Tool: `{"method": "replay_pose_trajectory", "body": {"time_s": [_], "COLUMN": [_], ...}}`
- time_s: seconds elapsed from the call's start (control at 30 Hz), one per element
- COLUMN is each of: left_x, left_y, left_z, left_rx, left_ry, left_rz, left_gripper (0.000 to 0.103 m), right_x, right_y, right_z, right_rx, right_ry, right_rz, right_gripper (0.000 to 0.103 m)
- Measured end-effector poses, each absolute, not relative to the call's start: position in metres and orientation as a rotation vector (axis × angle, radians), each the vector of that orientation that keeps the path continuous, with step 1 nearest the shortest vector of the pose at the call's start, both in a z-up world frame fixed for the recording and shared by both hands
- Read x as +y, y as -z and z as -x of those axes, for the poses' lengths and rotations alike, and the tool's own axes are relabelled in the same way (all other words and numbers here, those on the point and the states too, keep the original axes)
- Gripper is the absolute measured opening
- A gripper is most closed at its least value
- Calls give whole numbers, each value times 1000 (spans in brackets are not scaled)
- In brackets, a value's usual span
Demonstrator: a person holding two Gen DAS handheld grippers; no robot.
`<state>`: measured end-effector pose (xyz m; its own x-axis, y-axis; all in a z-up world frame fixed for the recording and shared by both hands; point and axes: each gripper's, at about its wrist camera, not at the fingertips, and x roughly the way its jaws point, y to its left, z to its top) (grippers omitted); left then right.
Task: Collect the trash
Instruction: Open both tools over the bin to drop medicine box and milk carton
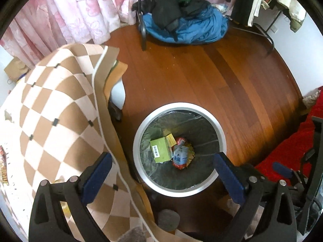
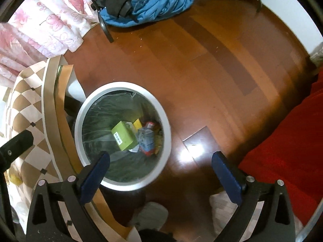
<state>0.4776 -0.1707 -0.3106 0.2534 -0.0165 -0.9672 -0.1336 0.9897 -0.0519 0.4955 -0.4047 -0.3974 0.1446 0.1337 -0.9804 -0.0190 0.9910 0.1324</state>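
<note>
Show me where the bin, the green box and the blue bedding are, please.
bin (image 1: 139,133), left wrist view, left side of its pale rim.
green box (image 2: 124,136), right wrist view, its top face.
blue bedding (image 1: 201,30), left wrist view, middle of the heap.

Reddish-brown wooden plank floor, glossy, with a bright glare patch in the right wrist view. Standing on it: a round white-rimmed waste bin lined with a dark plastic bag. At the far edge, beside the pink floral curtains, lies a heap of blue and black clothing.
</note>
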Motion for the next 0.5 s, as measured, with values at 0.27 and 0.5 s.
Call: {"method": "replay_pose_trajectory", "body": {"time_s": [0.27, 0.5], "left_x": [-170, -163], "left_y": [277, 231], "left_z": [-455, -427], "left_rx": [1267, 1179], "left_ry": [-82, -75], "left_rz": [122, 134], "left_gripper": [103, 103], "right_x": [-404, -399], "right_y": [352, 301], "right_z": [-471, -447], "right_rx": [1399, 1328], "right_ry": [-100, -117], "right_rz": [-53, -46], "right_gripper": [102, 102]}}
